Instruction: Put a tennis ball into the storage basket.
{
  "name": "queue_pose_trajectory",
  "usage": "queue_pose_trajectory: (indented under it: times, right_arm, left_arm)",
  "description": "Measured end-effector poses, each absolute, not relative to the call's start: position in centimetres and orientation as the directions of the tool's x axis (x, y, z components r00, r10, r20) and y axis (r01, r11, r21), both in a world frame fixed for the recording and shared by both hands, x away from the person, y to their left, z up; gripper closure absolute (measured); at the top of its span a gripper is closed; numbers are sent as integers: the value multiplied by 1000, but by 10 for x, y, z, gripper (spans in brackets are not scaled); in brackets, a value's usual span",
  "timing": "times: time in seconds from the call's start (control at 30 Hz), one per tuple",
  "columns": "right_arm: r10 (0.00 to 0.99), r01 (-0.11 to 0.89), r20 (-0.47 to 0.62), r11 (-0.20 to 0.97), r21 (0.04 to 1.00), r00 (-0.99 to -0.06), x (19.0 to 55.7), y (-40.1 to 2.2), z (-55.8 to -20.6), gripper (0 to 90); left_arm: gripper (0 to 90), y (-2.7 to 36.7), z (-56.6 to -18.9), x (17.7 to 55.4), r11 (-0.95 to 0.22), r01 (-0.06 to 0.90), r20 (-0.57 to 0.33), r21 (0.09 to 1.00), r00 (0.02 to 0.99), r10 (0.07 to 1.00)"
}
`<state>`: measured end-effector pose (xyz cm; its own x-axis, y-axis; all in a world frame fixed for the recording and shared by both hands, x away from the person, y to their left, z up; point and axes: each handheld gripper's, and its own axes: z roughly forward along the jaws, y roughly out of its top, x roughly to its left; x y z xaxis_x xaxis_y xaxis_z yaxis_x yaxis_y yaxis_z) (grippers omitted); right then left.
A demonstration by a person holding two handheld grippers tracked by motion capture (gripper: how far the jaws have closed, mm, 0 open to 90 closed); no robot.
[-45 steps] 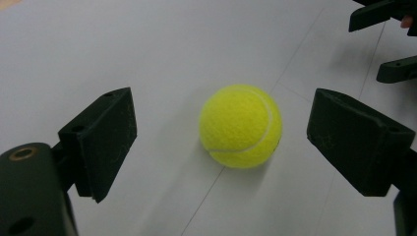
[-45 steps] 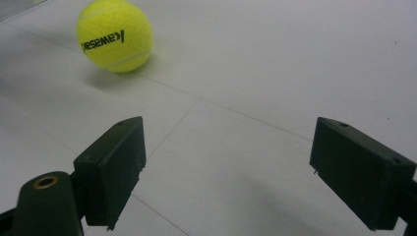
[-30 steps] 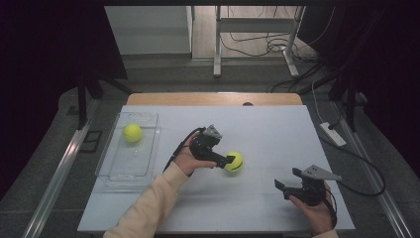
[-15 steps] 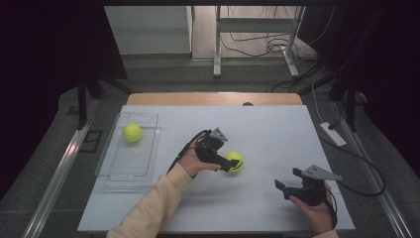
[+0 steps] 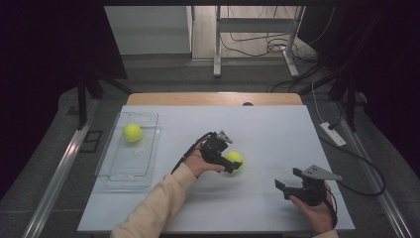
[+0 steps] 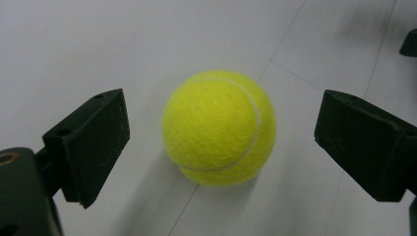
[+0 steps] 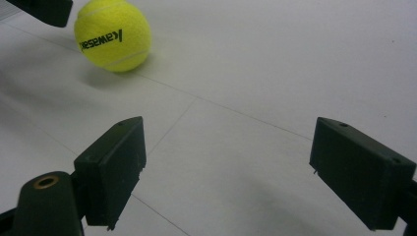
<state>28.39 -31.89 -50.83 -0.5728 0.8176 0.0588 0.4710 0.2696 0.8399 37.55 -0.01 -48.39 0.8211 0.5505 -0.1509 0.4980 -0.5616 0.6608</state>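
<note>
A yellow tennis ball (image 5: 234, 159) rests on the white table near its middle; in the left gripper view the ball (image 6: 219, 128) sits between the two black jaws with clear gaps on both sides. My left gripper (image 5: 229, 164) is open around it, and its jaws have just been opening. A second yellow tennis ball (image 5: 132, 133) lies in the clear tray (image 5: 115, 173) at the left. My right gripper (image 5: 286, 181) stands open near the front right with nothing between its jaws; its view shows the middle ball (image 7: 112, 34) farther off.
The white tabletop (image 5: 277, 134) has a wooden strip along its far edge. A white power strip (image 5: 333, 134) with cables lies on the floor to the right. Metal table legs and cables stand beyond the far edge.
My left gripper has lowered and shifted slightly toward the front with the ball, and the ball now rests on the table between opened jaws. The right gripper has stayed where it was.
</note>
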Motion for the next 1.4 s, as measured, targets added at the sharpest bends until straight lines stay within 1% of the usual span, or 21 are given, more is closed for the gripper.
queue_pose_trajectory:
  times: [0.7, 0.87, 0.97, 1.03, 1.4]
  right_arm:
    - [817, 471, 58, 271, 840, -573, 284, -320, -509, 137]
    - [818, 472, 55, 274, 838, -572, 284, -319, -509, 137]
    - [817, 470, 57, 271, 840, -573, 284, -320, -509, 137]
    - [818, 470, 57, 270, 840, -572, 284, -320, -509, 137]
    - [819, 470, 56, 270, 840, -572, 284, -320, -509, 138]
  left_arm:
    - [68, -13, -503, 384, -590, 521, -160, 617, 817, 555]
    - [104, -16, -505, 383, -604, 511, -156, 612, 826, 541]
    - [192, -16, -505, 381, -606, 497, -129, 621, 828, 546]
    - [258, -15, -504, 381, -596, 502, -137, 627, 824, 550]
    - [270, -13, -503, 380, -598, 496, -136, 629, 828, 544]
